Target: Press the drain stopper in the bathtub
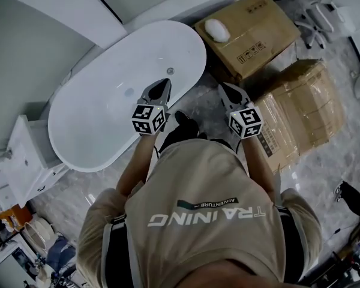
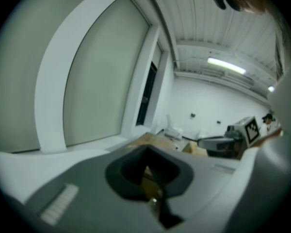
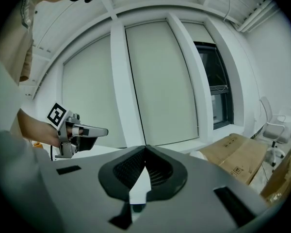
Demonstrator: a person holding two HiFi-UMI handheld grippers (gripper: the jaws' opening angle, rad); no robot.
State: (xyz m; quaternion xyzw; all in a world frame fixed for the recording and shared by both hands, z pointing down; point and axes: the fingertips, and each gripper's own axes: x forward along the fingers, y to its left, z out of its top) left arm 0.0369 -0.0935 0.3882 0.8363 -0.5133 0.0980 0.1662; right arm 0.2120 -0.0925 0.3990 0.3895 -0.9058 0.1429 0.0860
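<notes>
A grey marble floor (image 1: 324,161) is seen, with a white oval bathtub (image 1: 90,122) set aslant across it and cardboard boxes (image 1: 252,29) stacked beside. The left tongs (image 1: 166,81) are closed tip to tip with nothing between them, as their own view shows, and are held above the near rim of the tub. The right tongs (image 1: 222,86) are likewise shut and empty, and are held over the floor between tub and boxes, well apart from the basin. Both are pointed level at the far wall rather than down. The drain stopper (image 1: 129,92) is judged to be the faint round disc in the middle of the tub floor. The smaller round fitting (image 1: 170,71) nearer the rim is taken for the overflow. No press has been begun yet.

For a clean press, the left tongs would best be kept closed, tipped downward, and brought squarely over the disc. A straight push is called for, since a slanted one could slip on the glossy enamel. The right tongs should be kept clear.
</notes>
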